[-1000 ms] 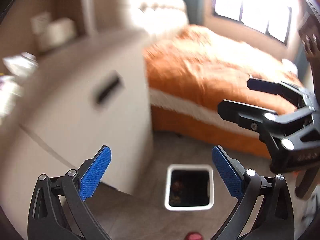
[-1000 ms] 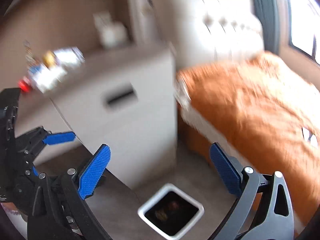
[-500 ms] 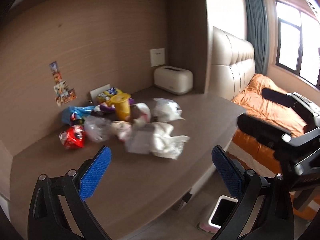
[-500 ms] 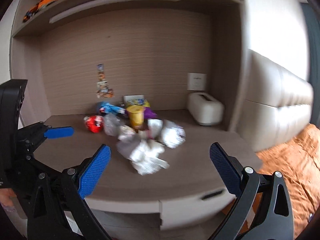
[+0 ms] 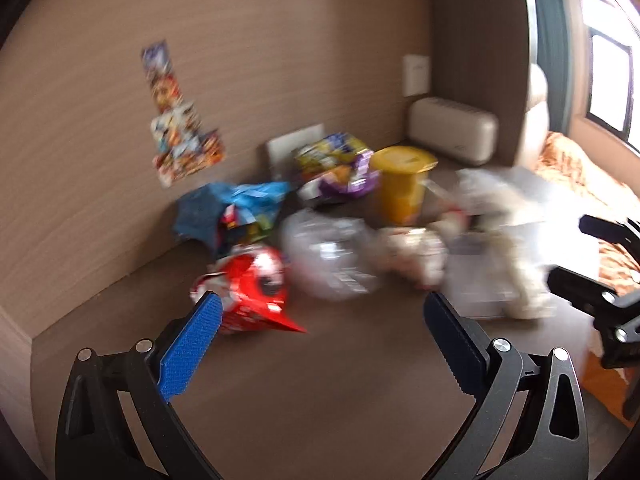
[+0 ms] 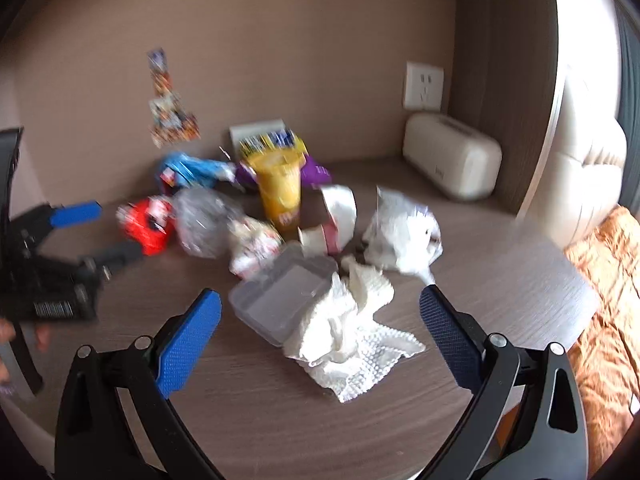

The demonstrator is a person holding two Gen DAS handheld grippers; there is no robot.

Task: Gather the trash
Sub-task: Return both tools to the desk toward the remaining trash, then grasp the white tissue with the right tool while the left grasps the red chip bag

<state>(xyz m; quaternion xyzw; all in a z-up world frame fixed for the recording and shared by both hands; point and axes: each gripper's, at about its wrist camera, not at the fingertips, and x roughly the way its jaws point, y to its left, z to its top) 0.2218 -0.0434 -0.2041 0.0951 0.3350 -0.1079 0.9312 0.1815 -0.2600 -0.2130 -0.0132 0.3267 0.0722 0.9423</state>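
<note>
Right wrist: right tongs [image 6: 320,322] wide over paper towel [image 6: 352,332]; left tongs [image 5: 318,326] wide, empty.

Both tongs [image 5: 320,320] [image 6: 320,316] wide apart, empty

Both looking forward between open jaws, down across the desk [image 6: 500,280] toward the back wall. Left view close at the litter pile's [image 5: 340,248] left end, badly blurred; right view seemingly further right. Shared: pile, toaster [image 6: 452,160], stickers [image 5: 180,136].
</note>
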